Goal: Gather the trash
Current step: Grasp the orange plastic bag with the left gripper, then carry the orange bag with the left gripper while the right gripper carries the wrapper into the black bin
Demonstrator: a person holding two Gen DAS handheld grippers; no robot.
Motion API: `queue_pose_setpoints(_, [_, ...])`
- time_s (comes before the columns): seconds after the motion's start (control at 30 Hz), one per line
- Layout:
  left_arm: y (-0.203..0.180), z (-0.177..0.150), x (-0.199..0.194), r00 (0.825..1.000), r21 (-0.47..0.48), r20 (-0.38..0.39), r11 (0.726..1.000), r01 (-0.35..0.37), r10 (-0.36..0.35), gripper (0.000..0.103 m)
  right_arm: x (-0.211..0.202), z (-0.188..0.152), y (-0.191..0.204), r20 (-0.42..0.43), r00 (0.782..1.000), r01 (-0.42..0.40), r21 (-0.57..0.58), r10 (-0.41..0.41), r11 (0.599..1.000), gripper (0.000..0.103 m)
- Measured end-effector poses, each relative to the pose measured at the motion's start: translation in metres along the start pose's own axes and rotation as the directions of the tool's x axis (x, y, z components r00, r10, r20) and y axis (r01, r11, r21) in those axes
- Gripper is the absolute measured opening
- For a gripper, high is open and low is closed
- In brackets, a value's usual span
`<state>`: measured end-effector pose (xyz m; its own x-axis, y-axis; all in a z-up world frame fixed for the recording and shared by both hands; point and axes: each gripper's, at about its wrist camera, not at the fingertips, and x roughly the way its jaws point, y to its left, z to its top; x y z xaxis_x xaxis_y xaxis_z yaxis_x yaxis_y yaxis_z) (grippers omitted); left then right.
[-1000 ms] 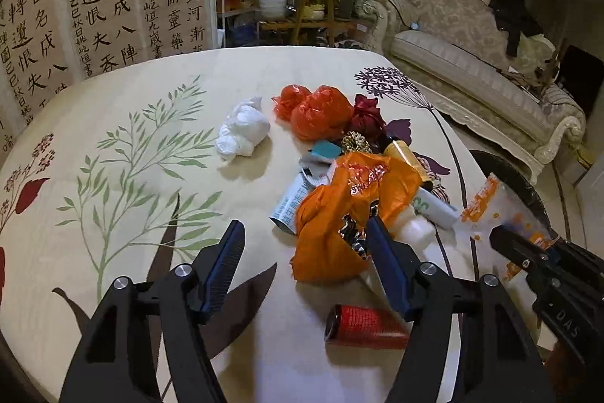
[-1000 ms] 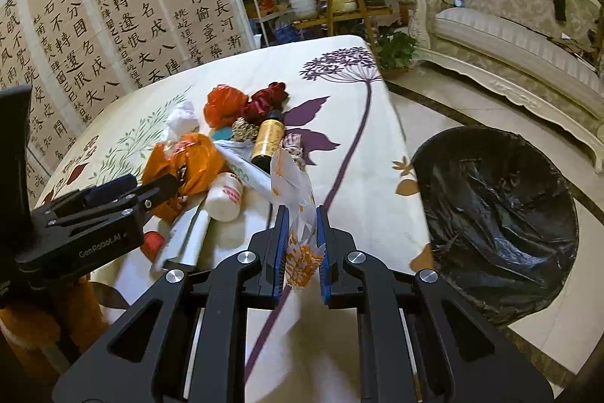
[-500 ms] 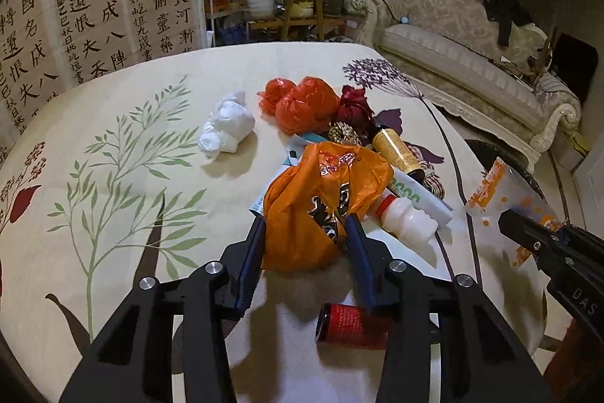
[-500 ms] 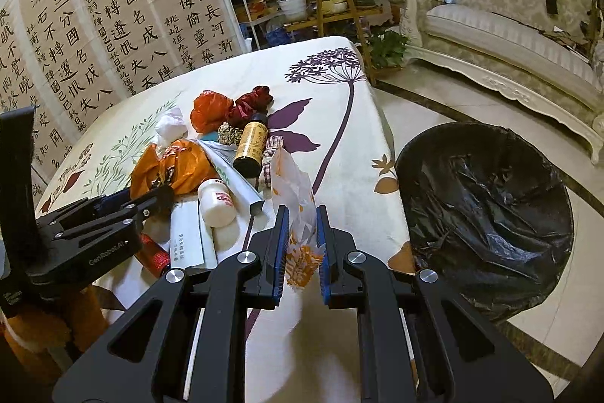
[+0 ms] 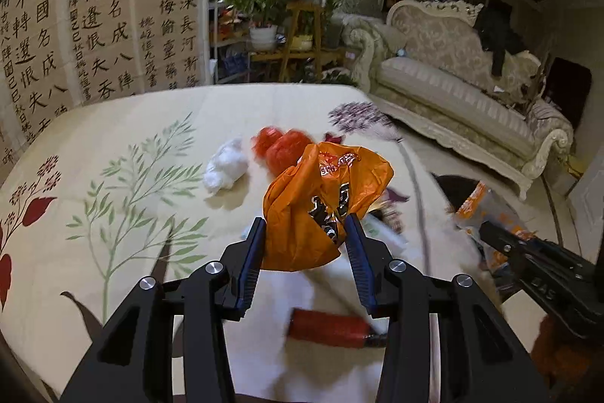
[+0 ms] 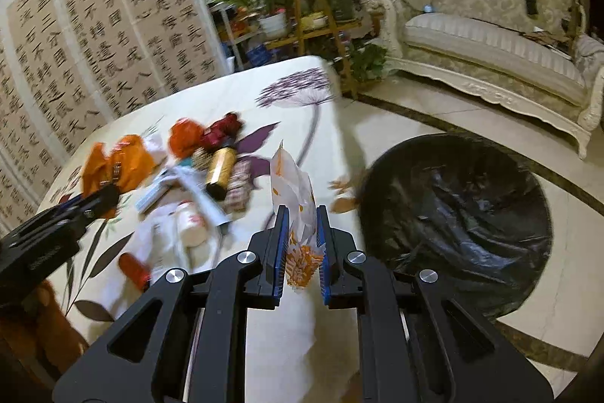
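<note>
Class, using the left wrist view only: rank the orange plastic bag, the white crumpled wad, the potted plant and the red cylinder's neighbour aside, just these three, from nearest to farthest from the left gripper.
1. orange plastic bag: clamped between the left gripper fingers.
2. white crumpled wad: on the tablecloth, up and left.
3. potted plant: beyond the table's far edge.

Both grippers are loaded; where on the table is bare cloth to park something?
Bare cloth lies left of the white wad, over the green branch print, and toward the far edge. Crowded: the strip from the red bags past the gold bottle to the red cylinder near the bin-side edge.
</note>
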<state>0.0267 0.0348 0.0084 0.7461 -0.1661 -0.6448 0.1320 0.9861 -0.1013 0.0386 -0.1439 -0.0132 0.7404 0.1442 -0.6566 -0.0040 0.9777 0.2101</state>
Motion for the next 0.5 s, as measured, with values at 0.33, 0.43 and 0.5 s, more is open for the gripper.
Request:
queue_pose_setpoints(0.33, [-0.074,0.008,0.024,0.995,0.084,-0.022,0.991,0.104,-0.102,0.043,0.000,0.005,-0.071,0.036,0.985,0.168,0.096,-0.172,0.981,0.014])
queue_pose_setpoints(0.43, [-0.100,0.010,0.036,0.993,0.119,-0.028,0.986,0.119,-0.117,0.043,0.006,0.003,-0.088,0.022,0.981,0.191,0.118,-0.195,0.975,0.014])
queue_pose_setpoints(0.5, [-0.115,0.010,0.044,0.991,0.139,-0.038,0.982,0.129,-0.125,0.043,0.011,0.002,-0.098,0.017,0.977,0.208,0.125,-0.212,0.970,0.014])
